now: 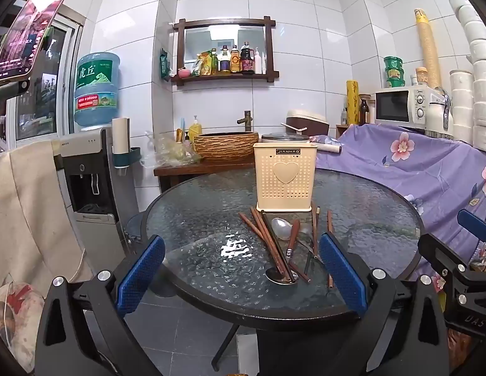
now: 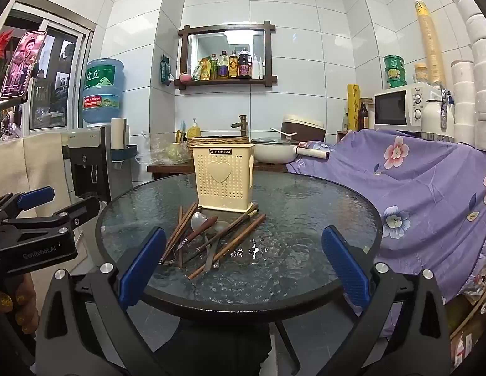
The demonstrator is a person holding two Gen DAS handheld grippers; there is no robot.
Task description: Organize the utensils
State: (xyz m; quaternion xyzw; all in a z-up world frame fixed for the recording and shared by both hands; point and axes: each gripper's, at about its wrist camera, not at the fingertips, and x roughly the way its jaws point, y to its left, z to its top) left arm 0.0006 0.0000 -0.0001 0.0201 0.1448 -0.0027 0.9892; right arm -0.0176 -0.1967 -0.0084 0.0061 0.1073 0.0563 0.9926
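A cream perforated utensil holder (image 1: 285, 177) with a heart on its front stands upright on the round glass table (image 1: 195, 213). It also shows in the right wrist view (image 2: 223, 177). A loose pile of brown chopsticks (image 1: 268, 238), metal spoons (image 1: 282, 228) and a wooden-handled utensil (image 1: 292, 238) lies in front of it. The pile also shows in the right wrist view (image 2: 208, 238). My left gripper (image 1: 241, 269) is open and empty over the table's near edge, left of the pile. My right gripper (image 2: 243, 266) is open and empty, near the pile's right side.
A water dispenser (image 1: 89, 172) stands at left, a chair with beige cloth (image 1: 26, 206) beside it. A purple floral cloth (image 1: 415, 169) covers furniture at right, with a microwave (image 1: 399, 108) behind. A wooden counter with a basin (image 1: 225, 145) lies behind the table.
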